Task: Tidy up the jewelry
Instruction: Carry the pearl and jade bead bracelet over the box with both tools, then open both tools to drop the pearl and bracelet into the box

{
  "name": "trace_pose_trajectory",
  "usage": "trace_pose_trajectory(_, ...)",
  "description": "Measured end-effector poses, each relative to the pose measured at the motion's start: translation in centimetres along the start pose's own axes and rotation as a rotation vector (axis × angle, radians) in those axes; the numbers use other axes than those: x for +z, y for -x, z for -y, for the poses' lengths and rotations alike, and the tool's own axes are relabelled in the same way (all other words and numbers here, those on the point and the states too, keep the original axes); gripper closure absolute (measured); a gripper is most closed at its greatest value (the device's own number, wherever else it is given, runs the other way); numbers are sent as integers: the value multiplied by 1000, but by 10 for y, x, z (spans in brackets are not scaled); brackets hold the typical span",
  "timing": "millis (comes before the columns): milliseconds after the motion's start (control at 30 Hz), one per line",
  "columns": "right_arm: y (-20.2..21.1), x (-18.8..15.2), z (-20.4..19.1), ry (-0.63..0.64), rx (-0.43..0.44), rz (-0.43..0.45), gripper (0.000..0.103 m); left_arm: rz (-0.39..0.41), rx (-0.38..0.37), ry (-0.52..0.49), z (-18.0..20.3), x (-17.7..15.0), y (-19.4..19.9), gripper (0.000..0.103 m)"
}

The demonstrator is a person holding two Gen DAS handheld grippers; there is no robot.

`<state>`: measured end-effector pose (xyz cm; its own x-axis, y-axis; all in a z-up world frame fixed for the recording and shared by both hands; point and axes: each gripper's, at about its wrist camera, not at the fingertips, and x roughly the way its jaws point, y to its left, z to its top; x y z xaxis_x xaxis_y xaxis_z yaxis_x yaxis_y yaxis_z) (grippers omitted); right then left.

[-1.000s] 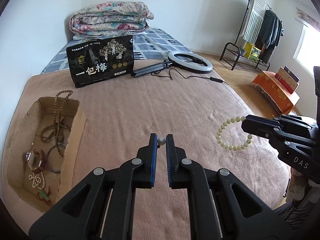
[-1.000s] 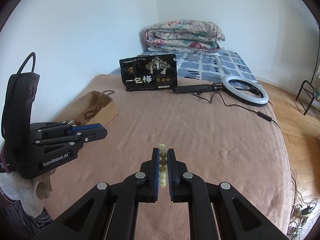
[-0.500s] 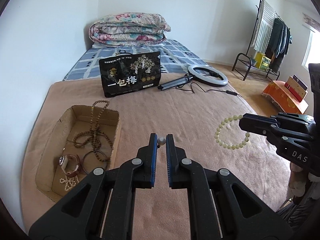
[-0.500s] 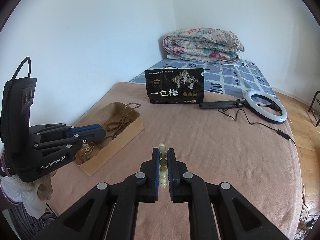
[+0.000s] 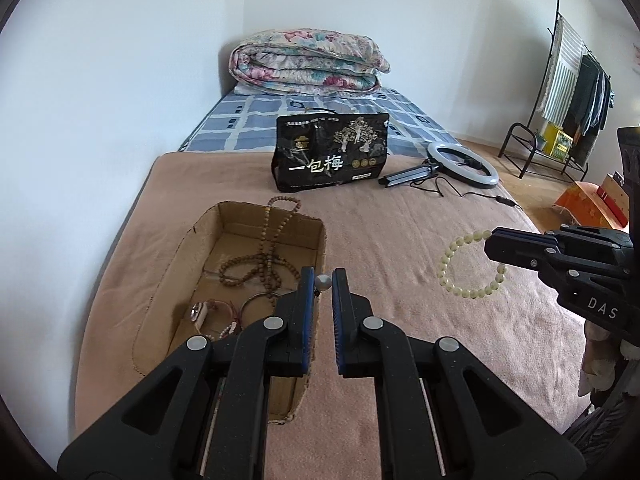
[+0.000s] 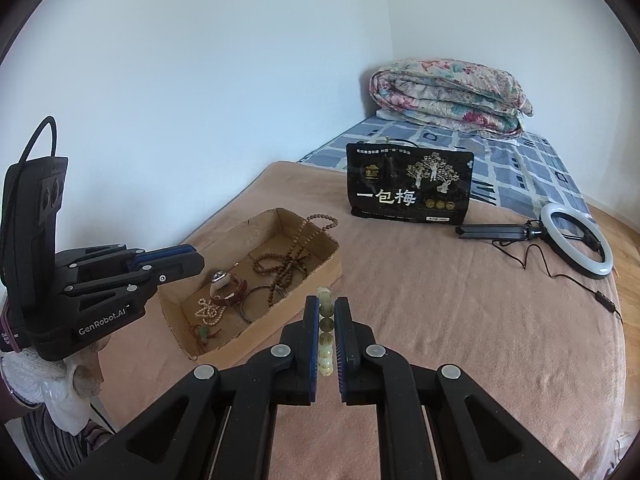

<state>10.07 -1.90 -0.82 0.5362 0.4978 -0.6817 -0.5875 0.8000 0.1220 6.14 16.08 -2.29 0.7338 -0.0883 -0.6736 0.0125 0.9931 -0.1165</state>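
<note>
A shallow cardboard box (image 5: pixel 176 280) (image 6: pixel 324 276) lies on the tan blanket, holding a brown bead necklace (image 5: pixel 260 264) (image 6: pixel 284 264), a watch (image 6: pixel 224 284), a dark bangle (image 6: pixel 256 304) and a small pearl string (image 6: pixel 208 312). My left gripper (image 5: pixel 323 280) is shut on a small pearl earring (image 5: pixel 322 282), above the box's near right edge. My right gripper (image 6: pixel 326 312) is shut on a pale green bead bracelet (image 6: pixel 325 328) (image 5: pixel 468 266), held above the blanket right of the box. Each gripper shows in the other's view, the right one (image 5: pixel 496 246) and the left one (image 6: pixel 196 260).
A black snack bag (image 5: pixel 332 156) (image 6: pixel 408 188) stands behind the box. A ring light with its cable (image 5: pixel 464 164) (image 6: pixel 576 244) lies at the back right. A folded floral quilt (image 5: pixel 308 64) rests at the bed's head. A clothes rack (image 5: pixel 568 80) stands by the far wall.
Both grippers have swung left toward the box, still holding the earring and the bracelet. The box now lies closer to the middle of both views.
</note>
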Motion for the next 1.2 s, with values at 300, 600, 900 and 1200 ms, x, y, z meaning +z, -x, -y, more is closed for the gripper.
trace_pose_trajectory(300, -30, 16, -23, 19, 55, -18, 98, -27, 46, 48, -34, -13, -5, 96)
trace_pose_trajectory(600, -69, 30, -46, 41, 98, -42, 98, -51, 74, 87, -52, -23, -12, 96)
trace_pose_trajectory(900, -101, 36, -57, 37, 127, -75, 98, -76, 85, 117, -64, -31, -22, 96)
trace_pose_trajectory(1200, -124, 37, -68, 36, 143, -110, 98, -93, 95, 156, -76, -34, -26, 96)
